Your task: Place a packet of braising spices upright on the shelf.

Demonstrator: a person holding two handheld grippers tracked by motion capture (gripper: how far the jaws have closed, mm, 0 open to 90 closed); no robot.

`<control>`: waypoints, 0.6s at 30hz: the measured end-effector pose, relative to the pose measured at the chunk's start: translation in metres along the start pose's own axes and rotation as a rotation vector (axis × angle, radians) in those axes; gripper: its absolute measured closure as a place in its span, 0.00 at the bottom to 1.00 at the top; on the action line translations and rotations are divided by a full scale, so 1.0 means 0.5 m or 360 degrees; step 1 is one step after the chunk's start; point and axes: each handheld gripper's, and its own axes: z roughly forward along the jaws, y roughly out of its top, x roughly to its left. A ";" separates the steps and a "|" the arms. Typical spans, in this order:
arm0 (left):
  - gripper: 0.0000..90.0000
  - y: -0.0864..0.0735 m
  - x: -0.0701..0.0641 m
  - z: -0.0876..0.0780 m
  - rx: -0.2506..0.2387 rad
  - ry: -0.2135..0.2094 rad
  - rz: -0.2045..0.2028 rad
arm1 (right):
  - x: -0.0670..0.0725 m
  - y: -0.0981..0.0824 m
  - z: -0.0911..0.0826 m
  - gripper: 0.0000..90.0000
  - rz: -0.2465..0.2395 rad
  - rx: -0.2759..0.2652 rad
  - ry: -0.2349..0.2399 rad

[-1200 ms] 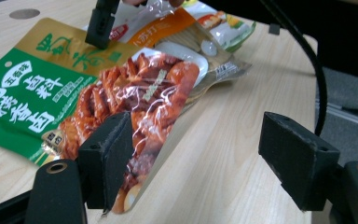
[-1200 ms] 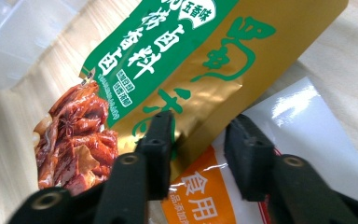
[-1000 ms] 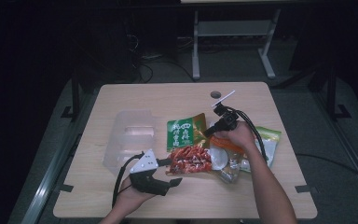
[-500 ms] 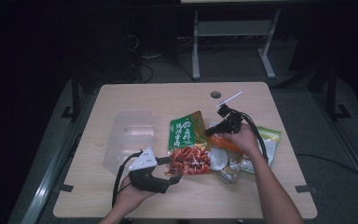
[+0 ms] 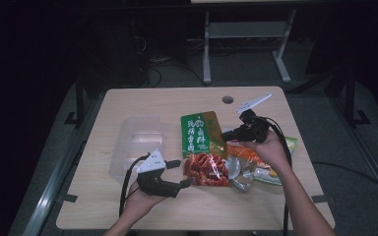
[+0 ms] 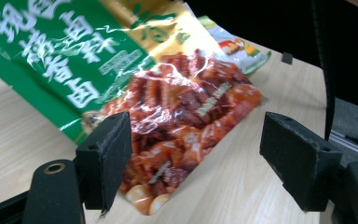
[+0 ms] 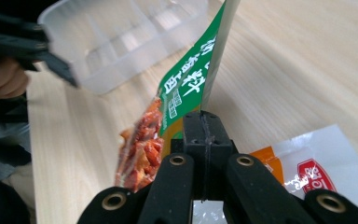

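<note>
Since a second ago your left gripper [image 5: 181, 173] has slid a little toward the red packet, and your right hand [image 5: 266, 150] has drawn back slightly from the table's far edge; the packets lie much as they did.

Your left fingers [image 6: 103, 158] stand wide apart with nothing between them, low over the light wooden table [image 5: 177, 101]. In the left gripper view they frame the near end of the clear plastic packet of red meat pieces [image 6: 186, 121], which lies flat on the wood just beyond them. Your left hand [image 5: 140, 199] holds that gripper from below, its black cable looping beside it.

Your right gripper [image 7: 204, 123] has its fingers pressed together on the edge of the green and gold printed foil pouch [image 7: 186, 86], which the right gripper view shows standing up on edge from the pinch.

Taking the green and gold pouch as the landmark: the red packet overlaps its near end, the clear plastic compartment tray [image 5: 138, 140] lies to its left, touching or nearly touching your left gripper's plate, and the orange and white printed packet [image 5: 248, 152] lies to its right under your right hand. A green-edged packet [image 5: 289, 143] shows further right. A small round hole [image 5: 227, 100] sits in the wood beyond the pouch.
</note>
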 end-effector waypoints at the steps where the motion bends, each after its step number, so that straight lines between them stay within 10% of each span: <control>1: 0.27 0.007 0.001 0.003 -0.0004 0.0023 0.0004 | 0.016 -0.002 -0.017 1.00 -0.0055 -0.0034 -0.0011; 18: 0.22 0.036 0.031 0.080 0.0063 0.0176 -0.0081 | 0.093 -0.059 -0.103 1.00 -0.0363 -0.0167 -0.0020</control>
